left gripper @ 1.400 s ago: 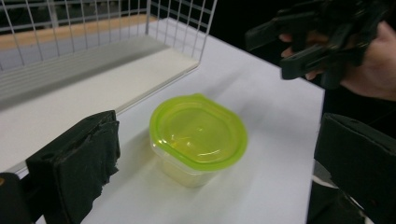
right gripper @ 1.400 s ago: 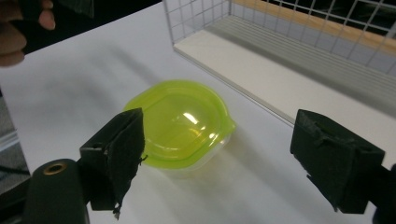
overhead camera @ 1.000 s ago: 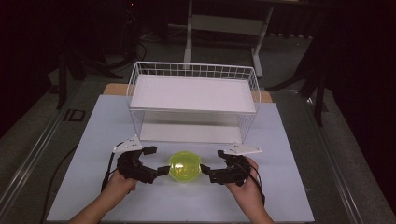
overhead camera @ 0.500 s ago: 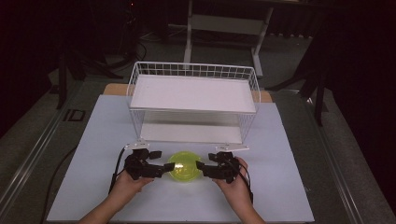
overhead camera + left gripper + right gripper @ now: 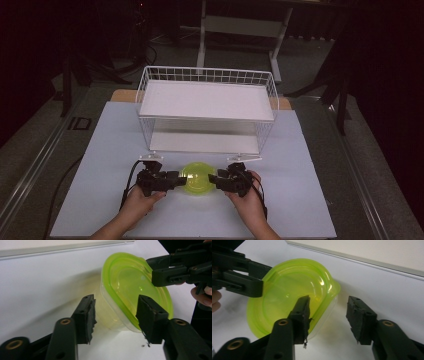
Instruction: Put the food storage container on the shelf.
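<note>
Container (image 5: 195,177) with green lid, upright, lid upward, near table (image 5: 310,165) front edge, long axis indiscernible; left gripper (image 5: 176,179) and right gripper (image 5: 214,179), jaws just closing, straddle opposite rims half-open, pads not pressing.

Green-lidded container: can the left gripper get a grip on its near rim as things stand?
Probably yes. The left gripper already straddles the container at its edge, jaws having just been closing, one above the lid and one beside the clear wall, not yet pressing. The right gripper works the far side and leaves this side free.

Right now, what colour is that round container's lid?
Translucent lime-green plastic lid, clearest in the left gripper view.
</note>
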